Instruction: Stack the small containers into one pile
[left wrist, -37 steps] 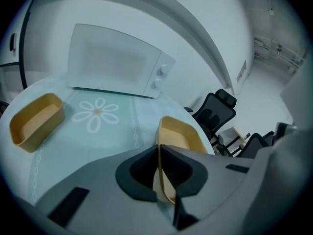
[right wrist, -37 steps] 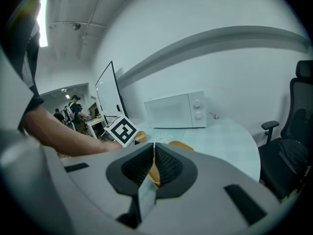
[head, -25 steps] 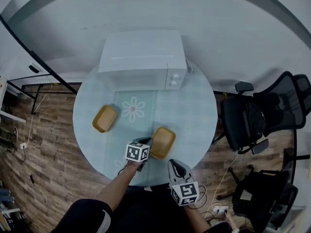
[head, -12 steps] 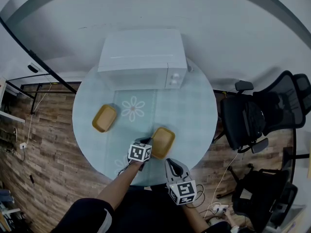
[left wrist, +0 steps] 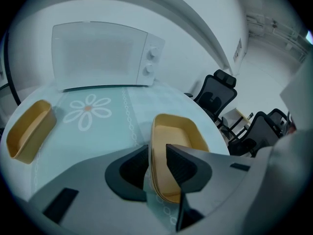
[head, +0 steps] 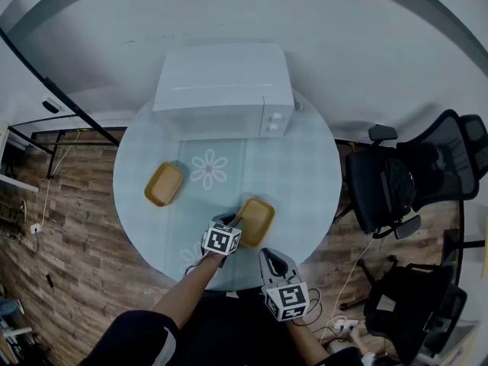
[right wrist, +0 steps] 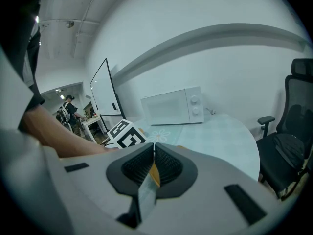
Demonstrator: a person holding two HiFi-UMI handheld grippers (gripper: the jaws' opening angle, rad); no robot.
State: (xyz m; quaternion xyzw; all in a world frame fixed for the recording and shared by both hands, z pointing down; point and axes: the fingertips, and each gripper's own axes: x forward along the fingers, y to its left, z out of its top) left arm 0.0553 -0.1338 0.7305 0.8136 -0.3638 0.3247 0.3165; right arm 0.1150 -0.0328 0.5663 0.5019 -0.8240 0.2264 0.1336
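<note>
place: office | cues: swivel chairs (head: 389,193), whiteboard (right wrist: 103,94), microwave (head: 221,90), round table (head: 305,174)

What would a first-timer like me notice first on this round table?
A boxy white microwave sits at the far edge of the round pale-blue table. Nearer, the left gripper is clamped on the side wall of a shallow mustard-yellow container, while a second matching container lies apart at the left. The right gripper hangs shut by the near edge.
</note>
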